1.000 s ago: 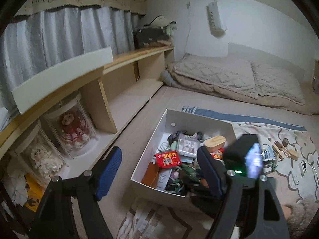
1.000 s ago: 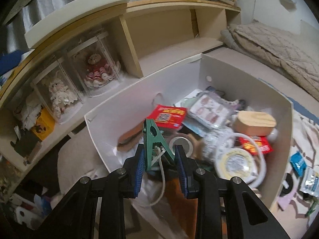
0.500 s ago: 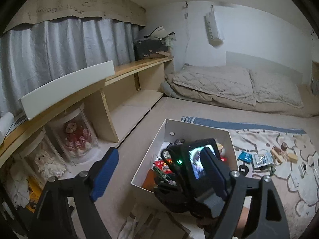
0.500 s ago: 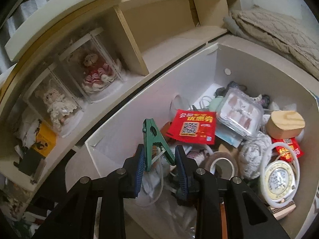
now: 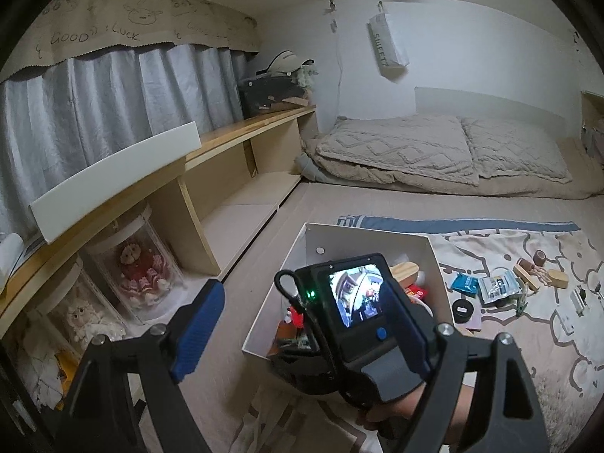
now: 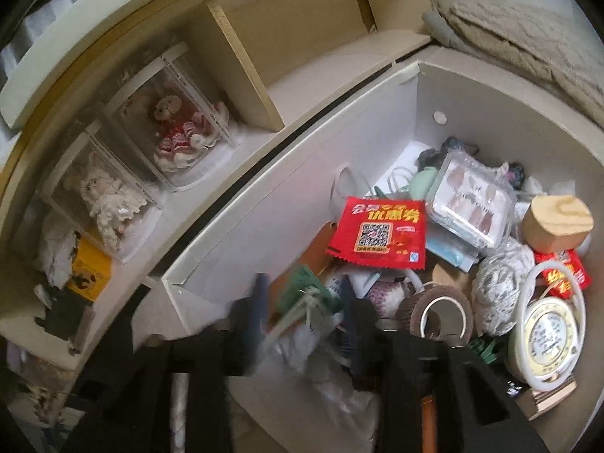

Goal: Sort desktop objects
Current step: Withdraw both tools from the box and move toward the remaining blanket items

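A white box [image 6: 302,173] on the floor holds several small things: a red packet [image 6: 377,232], a clear nail case [image 6: 468,204], a wooden block [image 6: 557,222] and a tape roll [image 6: 439,311]. My right gripper [image 6: 304,313] hangs blurred over the box's near corner. Its jaws are opening and stand apart. A green clip [image 6: 305,294] lies tilted between them, free of the pads. In the left wrist view my left gripper [image 5: 302,324] is open and holds nothing. The back of the right gripper, with its lit screen [image 5: 355,294], hides much of the box [image 5: 313,238] there.
A wooden shelf unit [image 5: 234,173] runs along the left, with two cased dolls [image 6: 173,128] on its lower level. On the patterned rug right of the box lie a blue packet [image 5: 465,283], a silver packet [image 5: 497,285] and wooden pieces [image 5: 555,277]. Bedding [image 5: 434,151] lies at the back.
The right gripper's jaws have spread and let go of the green clip, which has tipped over into the box. The left gripper has hardly moved.
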Available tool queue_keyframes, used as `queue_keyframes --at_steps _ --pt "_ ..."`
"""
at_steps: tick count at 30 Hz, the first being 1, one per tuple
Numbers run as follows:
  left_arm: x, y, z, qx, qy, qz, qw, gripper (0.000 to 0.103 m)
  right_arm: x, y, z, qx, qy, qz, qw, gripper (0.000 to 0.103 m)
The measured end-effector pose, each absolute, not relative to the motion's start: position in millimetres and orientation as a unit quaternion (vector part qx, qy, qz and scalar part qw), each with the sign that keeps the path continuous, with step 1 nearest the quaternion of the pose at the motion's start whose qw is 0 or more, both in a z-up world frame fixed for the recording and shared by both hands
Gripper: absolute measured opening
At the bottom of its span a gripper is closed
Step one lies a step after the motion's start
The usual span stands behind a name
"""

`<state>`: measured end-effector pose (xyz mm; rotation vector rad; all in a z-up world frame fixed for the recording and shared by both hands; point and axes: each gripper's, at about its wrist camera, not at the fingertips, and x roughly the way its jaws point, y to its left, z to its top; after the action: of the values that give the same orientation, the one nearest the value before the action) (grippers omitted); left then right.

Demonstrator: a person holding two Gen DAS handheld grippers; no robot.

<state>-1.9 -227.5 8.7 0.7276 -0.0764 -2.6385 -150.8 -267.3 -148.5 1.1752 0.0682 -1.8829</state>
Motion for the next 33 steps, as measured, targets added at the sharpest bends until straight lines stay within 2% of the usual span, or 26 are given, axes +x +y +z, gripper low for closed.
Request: queue_keyframes --at_steps 1,2,6,11,15,23,31,33 --pt "-2.1 -227.6 8.5 0.262 -0.027 -0.944 0.2 0.084 -150.8 -265.9 -147.4 0.472 0.023 -0.761 0.445 0.098" --pt "-2.4 -227.8 8.5 0.262 -0.026 -0.944 0.2 0.084 -149.6 -261.9 -142.8 0.457 0.016 -0.77 0.445 0.101" --pt "-3.3 -227.5 8.7 0.265 -0.022 -0.943 0.199 0.084 -146.7 -255.0 -128.4 0.431 0.005 -0.777 0.458 0.103" --pt "-5.2 -225.3 7.8 0.267 -0.02 -0.943 0.198 0.084 -147.2 -243.8 -110.1 0.411 0.001 -0.787 0.461 0.103" --pt "-4.2 -221.9 9.9 0.26 -0.014 -0.947 0.188 0.092 -147.6 -231.8 -99.8 0.401 0.015 -0.795 0.455 0.103" --pt "-4.0 -210.1 16.9 0.248 -0.013 -0.953 0.174 0.092 -160.7 -199.3 -102.3 0.409 0.051 -0.811 0.415 0.103" --pt "-10.1 -203.5 17.1 0.253 -0.013 -0.952 0.17 0.092 -177.6 -162.3 -105.3 0.412 0.039 -0.822 0.392 0.103" --pt "-12.9 -203.4 16.2 0.257 -0.007 -0.952 0.169 0.096 -179.5 -152.3 -102.0 0.405 0.041 -0.826 0.389 0.103"
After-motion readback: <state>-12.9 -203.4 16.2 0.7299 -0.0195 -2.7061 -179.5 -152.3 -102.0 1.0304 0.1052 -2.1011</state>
